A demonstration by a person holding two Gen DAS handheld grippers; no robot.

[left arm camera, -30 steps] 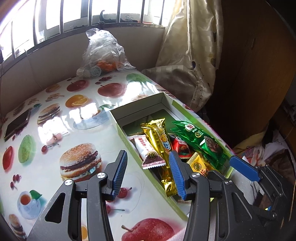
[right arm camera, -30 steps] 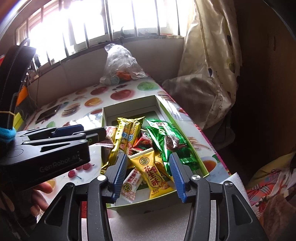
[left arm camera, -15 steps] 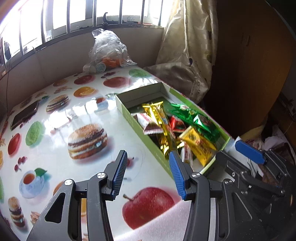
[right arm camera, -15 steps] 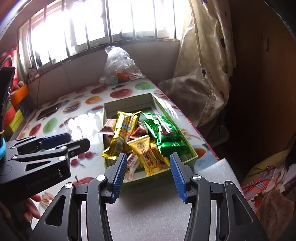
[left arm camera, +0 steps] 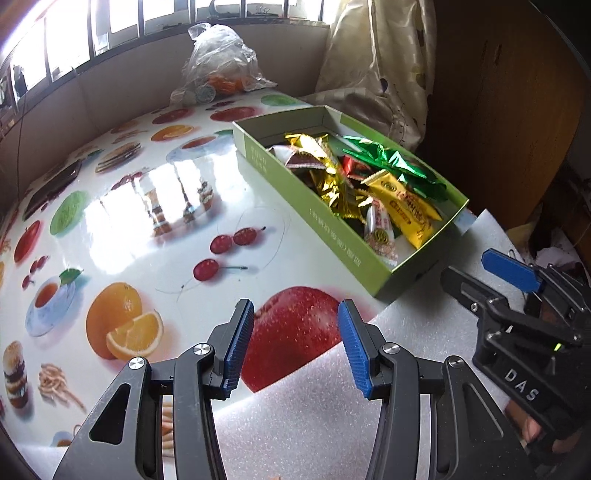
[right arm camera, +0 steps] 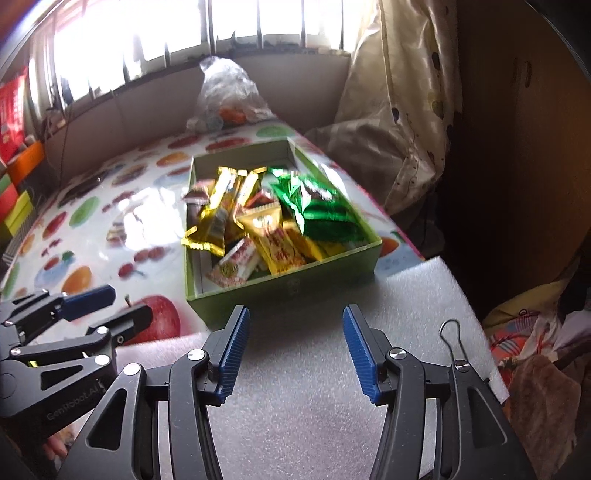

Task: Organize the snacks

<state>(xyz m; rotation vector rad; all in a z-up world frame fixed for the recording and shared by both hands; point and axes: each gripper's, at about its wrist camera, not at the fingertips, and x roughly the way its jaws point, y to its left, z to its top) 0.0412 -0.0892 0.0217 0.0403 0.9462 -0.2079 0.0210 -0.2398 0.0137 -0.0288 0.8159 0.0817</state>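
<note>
A barred window (right arm camera: 229,33) runs along the back wall, with a pale curtain (right arm camera: 406,92) hanging at the right. The desk (left arm camera: 129,206) is covered by a glossy cloth printed with fruit, burgers and cups. At its far left edge lies a dark phone (left arm camera: 55,184). A clear plastic bag (left arm camera: 218,66) sits at the back of the desk against the wall.

The left gripper (left arm camera: 295,345) is held low over the near part of the desk, above a printed red apple, its jaws apart and holding nothing. It points forward, with the box ahead and to its right.

The green box (left arm camera: 332,236) stands on the right half of the desk, its near end touching a white foam sheet (right arm camera: 332,369). The snacks (right arm camera: 266,225) lie piled inside it: gold, yellow, red and green wrappers, with a small white pack at the near end.

The right gripper (right arm camera: 295,349) is held over the foam sheet, directly before the near wall of the box, level and pointing at it. Its jaws are apart and hold nothing. A thin wire loop (right arm camera: 450,336) lies on the foam beside its right finger.
</note>
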